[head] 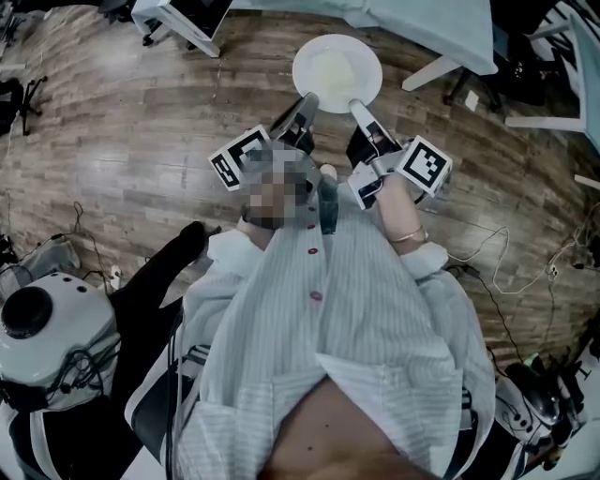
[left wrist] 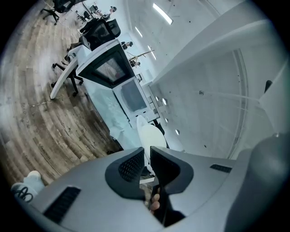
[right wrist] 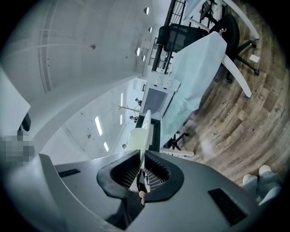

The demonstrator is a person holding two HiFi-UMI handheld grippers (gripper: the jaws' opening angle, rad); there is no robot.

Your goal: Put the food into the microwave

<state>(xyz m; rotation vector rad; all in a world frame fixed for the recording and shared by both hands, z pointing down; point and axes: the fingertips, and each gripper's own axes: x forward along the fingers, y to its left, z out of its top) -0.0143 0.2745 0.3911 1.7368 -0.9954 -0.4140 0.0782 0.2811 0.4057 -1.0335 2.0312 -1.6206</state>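
A round white plate (head: 337,70) with a pale yellowish food on it is held out level above the wooden floor. My left gripper (head: 307,101) is shut on the plate's near left rim. My right gripper (head: 357,105) is shut on its near right rim. In the left gripper view the plate (left wrist: 152,136) shows edge-on, running out from between the jaws of the left gripper (left wrist: 147,156). In the right gripper view the plate (right wrist: 138,136) also stands edge-on in the right gripper (right wrist: 141,156). A white box with a window (left wrist: 129,95), likely the microwave, sits far ahead on a cloth-covered table.
Tables draped in pale cloth (head: 441,28) stand ahead, with office chairs (head: 525,56) beside them. Cables (head: 506,272) trail over the wooden floor at right. A white rounded device (head: 47,328) sits low at left. The person's striped shirt fills the lower middle.
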